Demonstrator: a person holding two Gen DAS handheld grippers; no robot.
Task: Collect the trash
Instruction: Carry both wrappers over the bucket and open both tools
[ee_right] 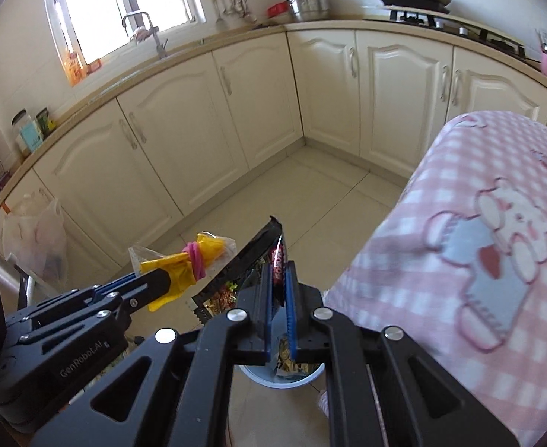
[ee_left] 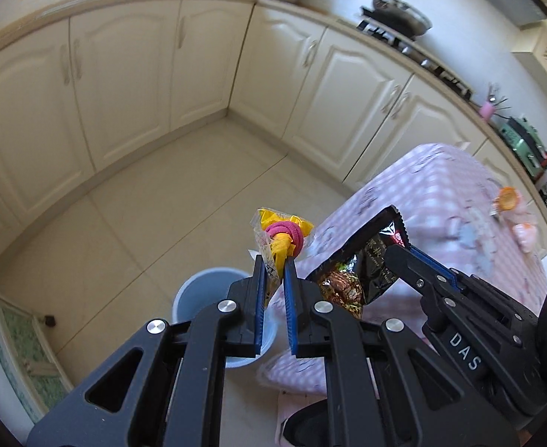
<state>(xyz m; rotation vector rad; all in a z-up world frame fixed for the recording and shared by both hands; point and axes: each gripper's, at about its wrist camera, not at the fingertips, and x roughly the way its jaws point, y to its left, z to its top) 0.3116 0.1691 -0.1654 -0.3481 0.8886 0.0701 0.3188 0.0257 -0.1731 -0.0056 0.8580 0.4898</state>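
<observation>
My left gripper [ee_left: 275, 262] is shut on a yellow and clear plastic wrapper with a pink band [ee_left: 281, 238]; the wrapper also shows in the right wrist view [ee_right: 195, 260]. My right gripper [ee_right: 280, 266] is shut on a black snack packet [ee_right: 262, 257], which also shows in the left wrist view [ee_left: 366, 260]. Both hold their trash in the air above a pale blue bin [ee_left: 199, 290] on the floor; its rim shows under the right gripper [ee_right: 284, 381]. An orange scrap [ee_left: 507, 198] lies on the table.
A table under a pink checked cloth [ee_right: 478, 260] stands at the right, close to both grippers. Cream kitchen cabinets [ee_right: 254, 104] line the far walls around a tiled floor [ee_left: 143, 216]. A plastic bag [ee_right: 38, 238] hangs at the left.
</observation>
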